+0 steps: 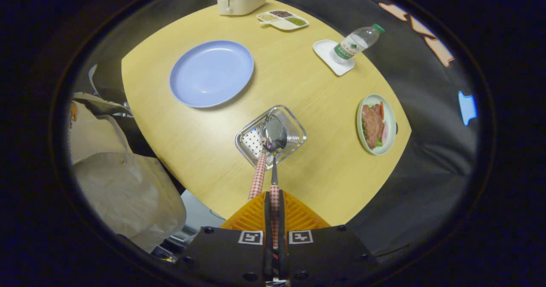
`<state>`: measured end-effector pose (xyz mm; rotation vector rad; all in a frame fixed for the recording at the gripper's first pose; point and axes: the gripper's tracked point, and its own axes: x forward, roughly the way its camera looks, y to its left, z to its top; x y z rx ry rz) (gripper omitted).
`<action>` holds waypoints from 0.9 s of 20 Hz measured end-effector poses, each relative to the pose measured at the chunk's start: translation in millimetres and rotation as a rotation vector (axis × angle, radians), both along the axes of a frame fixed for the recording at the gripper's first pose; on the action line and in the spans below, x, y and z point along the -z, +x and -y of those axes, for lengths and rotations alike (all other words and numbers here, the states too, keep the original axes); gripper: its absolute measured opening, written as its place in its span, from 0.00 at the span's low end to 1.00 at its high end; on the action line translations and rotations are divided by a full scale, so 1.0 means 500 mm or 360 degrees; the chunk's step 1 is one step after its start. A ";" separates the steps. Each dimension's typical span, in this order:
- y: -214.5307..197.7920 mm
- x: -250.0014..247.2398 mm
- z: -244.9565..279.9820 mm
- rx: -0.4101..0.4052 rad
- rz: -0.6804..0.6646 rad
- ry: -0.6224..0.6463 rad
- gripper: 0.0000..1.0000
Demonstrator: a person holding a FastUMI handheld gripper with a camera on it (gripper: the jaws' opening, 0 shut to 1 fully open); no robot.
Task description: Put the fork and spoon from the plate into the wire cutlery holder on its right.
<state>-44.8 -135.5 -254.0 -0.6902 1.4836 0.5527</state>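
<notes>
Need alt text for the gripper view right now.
The gripper is shut on a checked-handled spoon, held over the wire cutlery holder, where another checked handle already leans. The blue plate beyond lies bare.

The tool [274,201] points steeply down, its two fingers [267,206] pressed nearly together, clamping a thin handle.
</notes>
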 end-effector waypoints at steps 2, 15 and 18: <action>0.009 0.009 0.002 0.0007 -0.0016 -0.0017 0.08; 0.035 0.024 -0.011 0.0066 -0.0071 0.0018 0.17; 0.045 0.022 -0.017 0.0134 -0.0044 0.0072 0.31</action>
